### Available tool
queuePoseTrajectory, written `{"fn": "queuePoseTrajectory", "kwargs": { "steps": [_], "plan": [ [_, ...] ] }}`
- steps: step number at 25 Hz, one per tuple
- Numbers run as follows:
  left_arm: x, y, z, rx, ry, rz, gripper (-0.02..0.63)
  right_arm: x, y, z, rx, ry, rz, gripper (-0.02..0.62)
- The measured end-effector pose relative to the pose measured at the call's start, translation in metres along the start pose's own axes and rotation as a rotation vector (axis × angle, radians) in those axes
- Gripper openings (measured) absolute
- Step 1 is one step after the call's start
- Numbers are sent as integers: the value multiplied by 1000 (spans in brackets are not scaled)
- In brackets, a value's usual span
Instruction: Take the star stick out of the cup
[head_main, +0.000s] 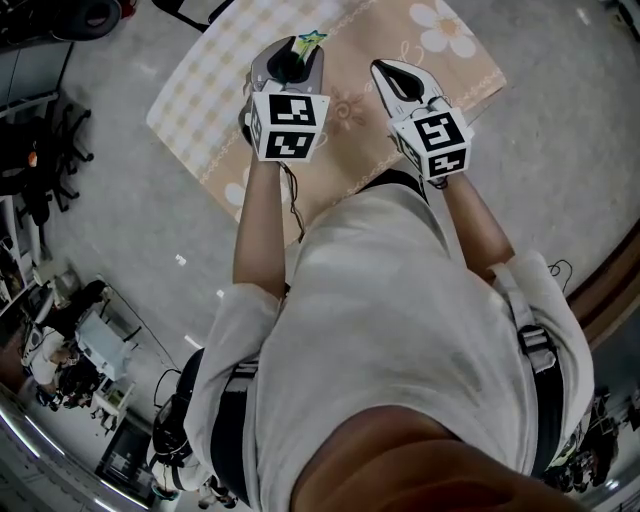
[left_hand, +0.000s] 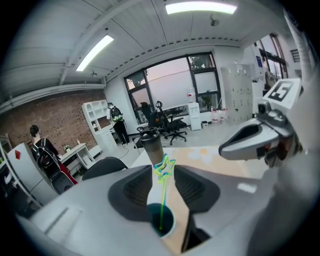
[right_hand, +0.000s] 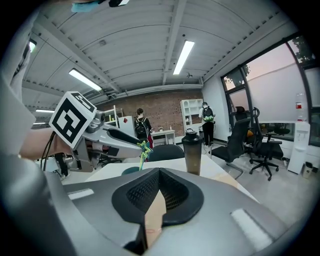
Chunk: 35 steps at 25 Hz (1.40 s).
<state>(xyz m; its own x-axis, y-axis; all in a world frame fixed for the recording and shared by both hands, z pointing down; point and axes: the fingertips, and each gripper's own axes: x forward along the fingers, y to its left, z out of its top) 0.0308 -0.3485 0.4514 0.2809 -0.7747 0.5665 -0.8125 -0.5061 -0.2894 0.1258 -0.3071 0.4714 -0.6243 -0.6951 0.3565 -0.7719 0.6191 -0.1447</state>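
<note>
Two grippers hang over the table (head_main: 215, 95): the left gripper (head_main: 297, 47) has its jaws wide apart, with the star stick (left_hand: 165, 166) standing loose between them in the cup (left_hand: 154, 220), and the right gripper (right_hand: 159, 181) is closed tight on nothing.

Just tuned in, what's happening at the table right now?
A person works two handheld grippers over a cloth-covered table. The left gripper has its jaws open on either side of the star stick, which stands in the teal cup, not yet gripped. The right gripper hangs beside it, jaws shut and empty.
</note>
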Motion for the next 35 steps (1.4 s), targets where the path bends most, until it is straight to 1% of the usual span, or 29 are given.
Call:
{"fn": "queuePoseTrajectory", "kwargs": {
  "steps": [1,2,4,8,11,14,20,24,25,26,28,30,31,35],
  "plan": [
    [0,0,2,3,-7,11,120,0,-1,0,1,0,-2,0],
    [-2,2,4,1,-19,26,60,0,-2,0,2,0,-3,0],
    [-6,8,10,-9,-48,54,19,0,-3,-1,3,2,-4,0],
    [-15,16,16,-26,-87,73,18,1,1,-2,1,7,2,0],
    [-32,28,27,-75,-146,106,18,3,7,2,-6,7,19,0],
    [-54,40,38,-129,-214,161,18,5,13,3,-18,0,39,0],
    [-108,80,50,-320,-356,266,17,16,36,13,-53,-14,94,0],
    [-152,109,58,-403,-447,355,18,23,59,22,-75,-13,140,0],
    [-165,117,56,-440,-474,378,18,25,65,24,-80,-12,154,0],
    [-176,126,51,-494,-502,397,17,27,70,24,-84,-10,165,0],
    [-188,138,35,-633,-545,403,17,32,77,23,-91,-4,175,0],
    [-193,144,13,-747,-552,392,17,36,84,19,-92,5,182,0],
    [-198,147,3,-784,-549,400,17,38,88,18,-94,8,192,0],
    [-218,156,-40,-860,-501,460,18,45,104,20,-109,17,238,0]
  ]
}}
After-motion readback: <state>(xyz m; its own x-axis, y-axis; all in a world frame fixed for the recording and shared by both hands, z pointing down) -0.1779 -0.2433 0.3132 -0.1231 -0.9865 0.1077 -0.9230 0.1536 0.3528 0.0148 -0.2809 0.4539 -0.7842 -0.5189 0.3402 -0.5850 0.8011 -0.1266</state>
